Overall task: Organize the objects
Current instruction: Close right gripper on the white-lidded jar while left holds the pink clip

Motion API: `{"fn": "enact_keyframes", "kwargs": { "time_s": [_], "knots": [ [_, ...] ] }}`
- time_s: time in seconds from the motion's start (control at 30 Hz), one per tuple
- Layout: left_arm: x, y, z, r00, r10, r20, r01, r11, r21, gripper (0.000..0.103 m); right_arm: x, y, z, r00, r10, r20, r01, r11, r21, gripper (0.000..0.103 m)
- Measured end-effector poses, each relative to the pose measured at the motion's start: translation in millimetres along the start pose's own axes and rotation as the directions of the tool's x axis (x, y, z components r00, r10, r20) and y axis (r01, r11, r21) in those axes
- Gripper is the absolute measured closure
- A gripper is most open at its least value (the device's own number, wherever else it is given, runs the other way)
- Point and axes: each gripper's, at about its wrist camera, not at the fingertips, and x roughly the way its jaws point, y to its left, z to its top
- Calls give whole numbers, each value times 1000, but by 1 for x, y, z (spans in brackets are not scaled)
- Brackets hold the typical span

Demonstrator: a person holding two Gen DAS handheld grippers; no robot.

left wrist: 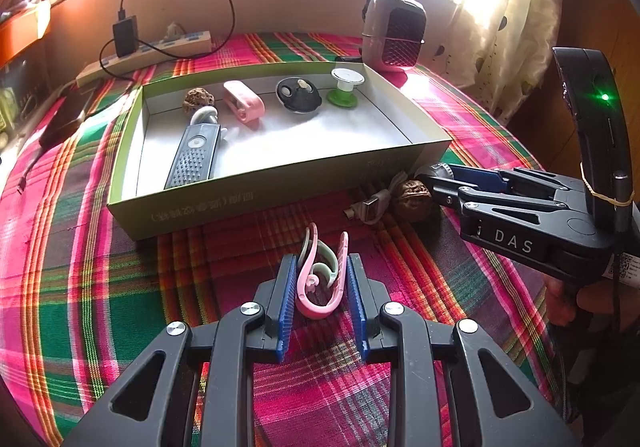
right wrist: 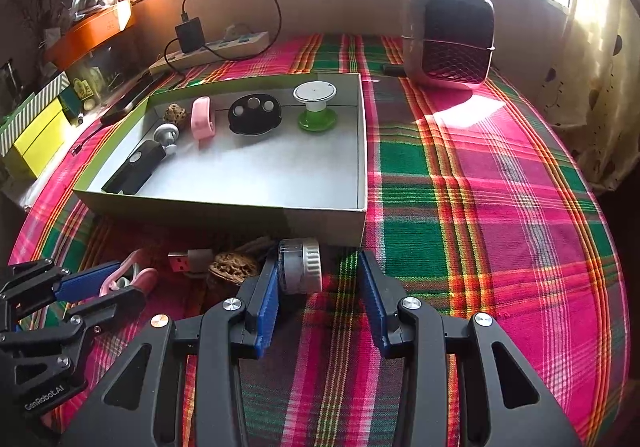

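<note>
My left gripper (left wrist: 322,263) is shut on a pink and pale green ear hook (left wrist: 320,287) just above the plaid cloth; the right wrist view shows that gripper (right wrist: 128,279) at the lower left. My right gripper (right wrist: 320,259) is open around a small grey jar with a ribbed white cap (right wrist: 302,267). The jar leans on the left pad, with a gap to the right pad. In the left wrist view that gripper (left wrist: 434,181) is at the right. A walnut (right wrist: 232,267) and a USB plug (right wrist: 186,261) lie beside the jar. The green box (right wrist: 224,213) holds several small items.
Inside the box (left wrist: 280,175) are a dark handset (left wrist: 192,159), a pink case (left wrist: 244,101), a black round case (left wrist: 298,95) and a green spool (left wrist: 344,89). A heater (right wrist: 448,35) and a power strip (right wrist: 216,47) stand behind it. Yellow boxes (right wrist: 36,135) sit at the left.
</note>
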Motion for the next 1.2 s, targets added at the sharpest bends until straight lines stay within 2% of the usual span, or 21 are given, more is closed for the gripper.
{"fn": "enact_keyframes", "kwargs": {
  "time_s": [0.3,1.2],
  "knots": [
    [1,2,2,1000,1,2,-1,1000,2,80,0,1,-1,1000,24,3,-24,1000,-4,82],
    [0,0,1,1000,5,3,-5,1000,5,81,1,1,-2,1000,24,2,-24,1000,-5,83]
  ]
}}
